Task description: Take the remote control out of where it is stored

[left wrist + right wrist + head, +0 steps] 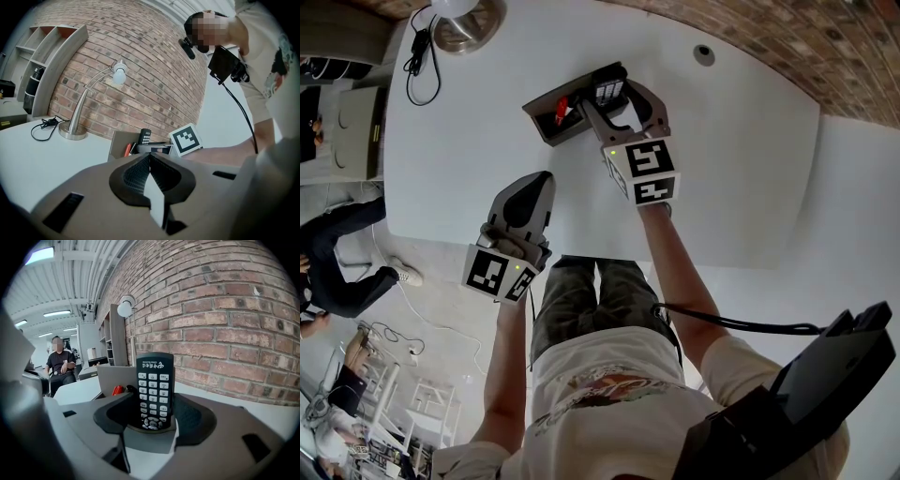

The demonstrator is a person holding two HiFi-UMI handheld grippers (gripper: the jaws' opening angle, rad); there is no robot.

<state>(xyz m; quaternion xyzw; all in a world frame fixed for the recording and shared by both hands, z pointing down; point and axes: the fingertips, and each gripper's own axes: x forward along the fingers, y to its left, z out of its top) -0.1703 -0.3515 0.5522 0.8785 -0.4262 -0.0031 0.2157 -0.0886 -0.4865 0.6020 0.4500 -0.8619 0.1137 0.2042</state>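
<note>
Head view: remote (607, 91), table (469, 141) (brick wall (825, 56)).

White table (469, 150), round lamp base (467, 26) and black cord (418, 67) at upper left, grey box (548, 122) near top middle

Bright, even light; ceiling tubes (40, 255) glare at ten o'clock. Edges bend strongly, corners are black, near foreground soft.

Two grippers, left (538, 180) and right (598, 99), one remote control (154, 390), one holder (546, 114), one lamp (467, 28), one table (722, 169).
</note>
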